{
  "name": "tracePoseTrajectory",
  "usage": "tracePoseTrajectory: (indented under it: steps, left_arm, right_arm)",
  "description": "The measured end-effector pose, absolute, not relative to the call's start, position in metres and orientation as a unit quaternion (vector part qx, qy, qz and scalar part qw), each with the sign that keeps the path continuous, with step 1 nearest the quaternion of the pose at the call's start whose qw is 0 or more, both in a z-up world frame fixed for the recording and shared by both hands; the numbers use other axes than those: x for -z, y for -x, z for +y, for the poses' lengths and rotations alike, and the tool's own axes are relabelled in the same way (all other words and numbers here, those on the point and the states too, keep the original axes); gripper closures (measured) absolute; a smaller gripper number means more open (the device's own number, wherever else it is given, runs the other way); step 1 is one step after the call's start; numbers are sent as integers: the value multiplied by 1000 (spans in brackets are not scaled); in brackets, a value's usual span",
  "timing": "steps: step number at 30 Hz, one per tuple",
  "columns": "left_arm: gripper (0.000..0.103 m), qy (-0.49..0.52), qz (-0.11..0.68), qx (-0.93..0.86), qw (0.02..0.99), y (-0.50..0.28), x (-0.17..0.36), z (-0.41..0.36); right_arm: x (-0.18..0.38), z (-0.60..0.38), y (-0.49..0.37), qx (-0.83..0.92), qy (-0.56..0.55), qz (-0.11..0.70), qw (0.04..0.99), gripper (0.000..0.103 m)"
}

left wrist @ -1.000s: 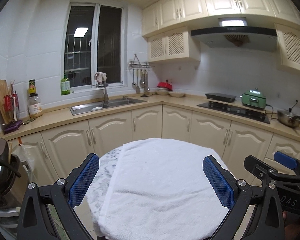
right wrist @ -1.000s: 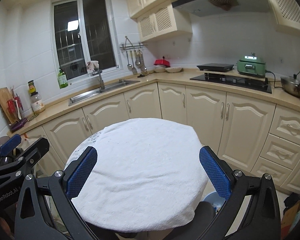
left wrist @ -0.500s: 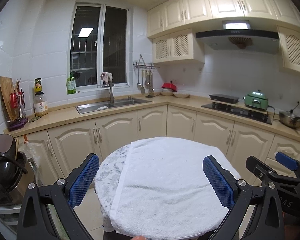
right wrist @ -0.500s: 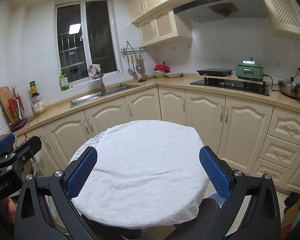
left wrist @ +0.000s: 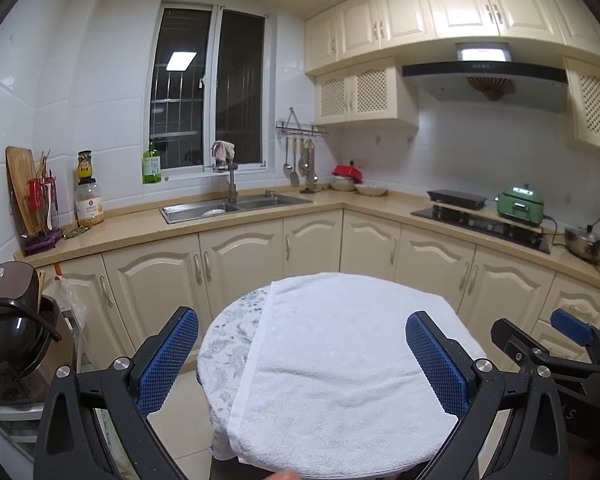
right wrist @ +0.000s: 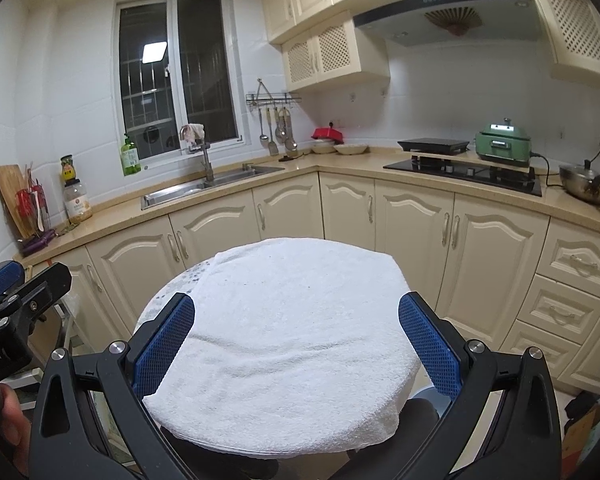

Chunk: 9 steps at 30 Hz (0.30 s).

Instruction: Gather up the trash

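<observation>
Pulled back and up from towel-covered table (left wrist: 340, 360); left gripper (left wrist: 302, 356) and right gripper (right wrist: 296, 344) both spread, empty. No trash visible ahead; search pending.

Evenly lit from overhead — sharp centre, edges bowed, corners perhaps vignetted black.
</observation>
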State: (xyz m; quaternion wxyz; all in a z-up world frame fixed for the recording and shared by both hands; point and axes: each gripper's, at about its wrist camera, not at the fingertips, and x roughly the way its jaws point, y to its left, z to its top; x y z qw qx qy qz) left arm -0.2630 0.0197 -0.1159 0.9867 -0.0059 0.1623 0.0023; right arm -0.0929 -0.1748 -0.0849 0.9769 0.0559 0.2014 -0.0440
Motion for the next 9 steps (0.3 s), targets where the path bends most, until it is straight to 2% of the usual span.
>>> tracePoseTrajectory:
  steps: [9]
  left_arm:
    - [1,7,154,7,988,265,116,15]
  right_arm:
    - [86,-175,91,36,-54,199,978,0]
